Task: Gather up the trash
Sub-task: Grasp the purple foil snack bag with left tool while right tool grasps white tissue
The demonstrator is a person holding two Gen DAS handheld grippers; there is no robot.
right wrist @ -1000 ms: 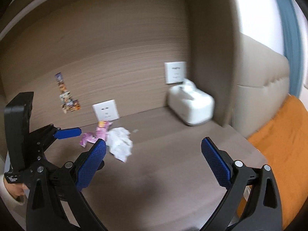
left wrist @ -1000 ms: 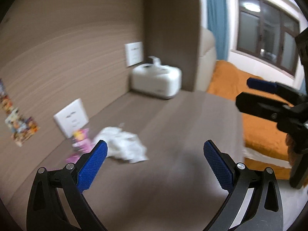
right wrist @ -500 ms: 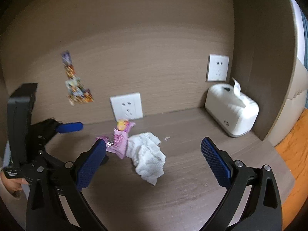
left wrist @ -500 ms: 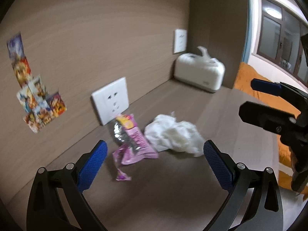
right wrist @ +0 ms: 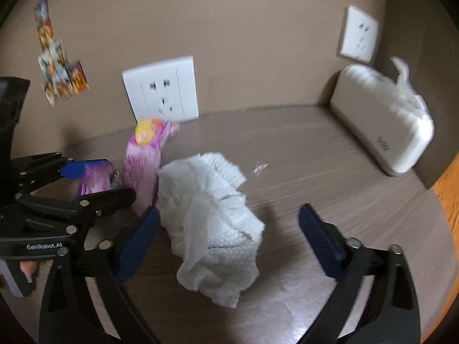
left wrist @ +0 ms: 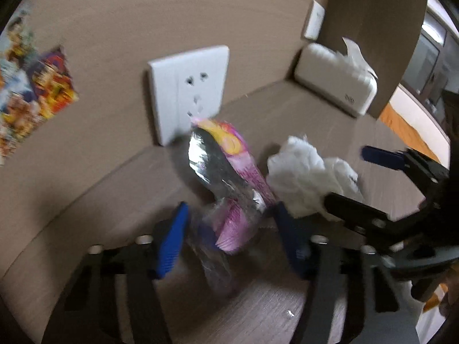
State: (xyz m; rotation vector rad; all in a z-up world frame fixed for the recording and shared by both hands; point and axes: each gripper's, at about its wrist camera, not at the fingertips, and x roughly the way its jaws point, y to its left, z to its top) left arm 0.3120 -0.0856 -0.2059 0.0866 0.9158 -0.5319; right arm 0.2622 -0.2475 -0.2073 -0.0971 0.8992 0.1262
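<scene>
**Both tongs closing in on the trash**

The grasp step was judged to be in hand. A pink wrapper (left wrist: 229, 223), crinkled foil and thin plastic, was framed between the pads of the left tongs (left wrist: 229, 238), whose jaws were closing but not yet pressing. A crumpled white tissue (right wrist: 212, 223), soft and quilted, lay on the bench (right wrist: 330, 177) between the pads of the right tongs (right wrist: 226, 238), also closing, with clear space on the right-hand side. Full closure on each piece, then a lift, was judged to be called for next. Beyond both tongs, a glossy white wall socket (right wrist: 162, 90) was fixed; farther right, a smooth rounded tissue box (right wrist: 384, 126) was set.
</scene>
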